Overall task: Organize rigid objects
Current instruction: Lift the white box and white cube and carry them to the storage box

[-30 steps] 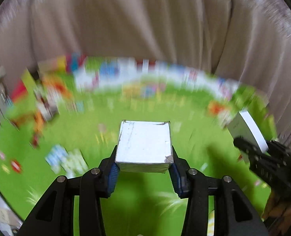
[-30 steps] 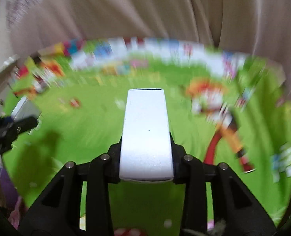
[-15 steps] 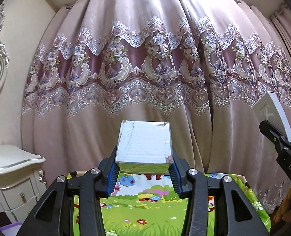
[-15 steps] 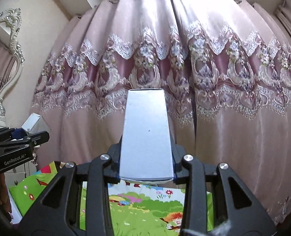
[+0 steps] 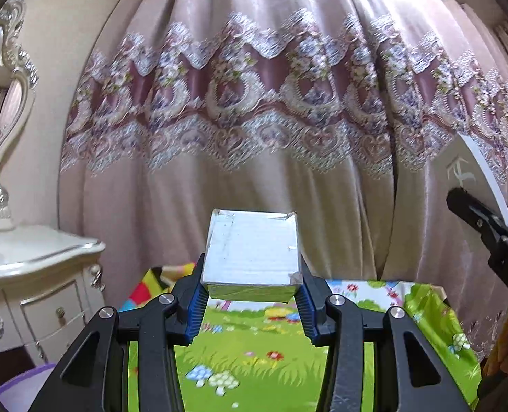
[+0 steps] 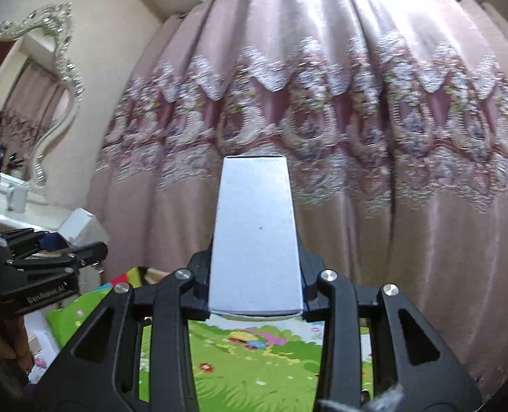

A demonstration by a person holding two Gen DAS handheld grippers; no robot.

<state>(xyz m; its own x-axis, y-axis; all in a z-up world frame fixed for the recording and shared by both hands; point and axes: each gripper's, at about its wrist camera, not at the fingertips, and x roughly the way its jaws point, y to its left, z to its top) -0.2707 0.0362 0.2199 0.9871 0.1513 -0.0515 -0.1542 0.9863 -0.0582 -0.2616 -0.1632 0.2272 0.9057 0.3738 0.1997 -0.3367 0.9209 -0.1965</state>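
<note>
At the far left of the left wrist view a white dresser (image 5: 37, 261) stands by the wall, with an ornate mirror frame (image 5: 13, 79) above it. Centre of that view, the left gripper (image 5: 250, 295) is clenched on a short white box (image 5: 252, 252), its blue-padded fingers (image 5: 195, 312) pressing the two side faces, the box lifted clear above the green play mat (image 5: 254, 360) near the mat's far edge by the curtain (image 5: 254, 103). At the right edge the right gripper (image 5: 487, 226) shows side-on, carrying its own box.

In the right wrist view, the left gripper (image 6: 48, 257) sits at the left edge; in the centre the right gripper (image 6: 255, 295) grips a tall white box (image 6: 255, 240) by its long sides, also held up off the mat.

Both boxes look like light cardboard: stiff enough to pinch, probably crushable if squeezed hard, with smooth faces that might slip. Flat opposite sides near the middle seem the best hold.

Only the left view shows the printed logo on the tall box; only the right view shows the mirror's glass.
</note>
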